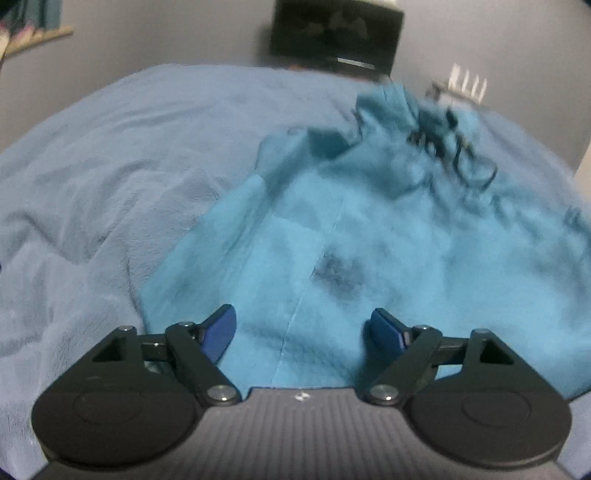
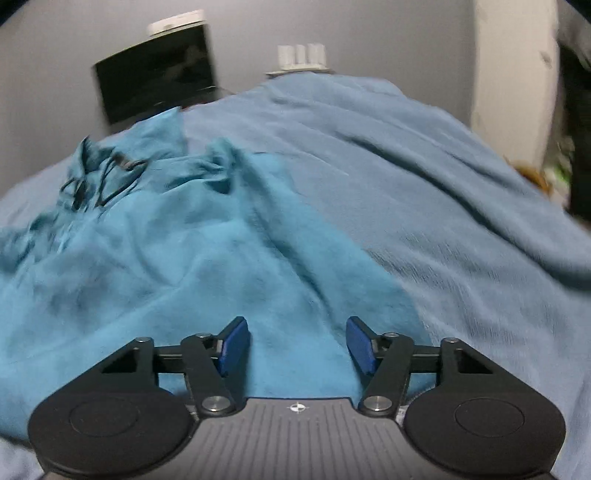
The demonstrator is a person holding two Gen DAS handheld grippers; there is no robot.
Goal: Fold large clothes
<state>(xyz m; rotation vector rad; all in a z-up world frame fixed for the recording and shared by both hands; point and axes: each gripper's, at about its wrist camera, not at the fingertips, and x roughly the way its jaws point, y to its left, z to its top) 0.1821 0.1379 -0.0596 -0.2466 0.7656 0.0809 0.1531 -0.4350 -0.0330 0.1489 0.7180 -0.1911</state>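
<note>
Teal garment (image 1: 369,229) lies spread on the blue-grey blanket (image 1: 110,177), crumpled at the far end w/ dark cords. Left gripper (image 1: 301,332) and right gripper (image 2: 297,343) both hover over its near edge, jaws apart, nothing pinched. Risk: closing now could grab blanket w/ the cloth (both soft, similar colour), or catch one layer only, so the fold drags crooked.

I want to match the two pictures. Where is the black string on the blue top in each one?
Left wrist view: the black string is at the upper right, on the bunched far end of the blue top.
Right wrist view: the black string is at the upper left, on the same bunched end.
Shared landmark: the dark screen by the wall.
</note>
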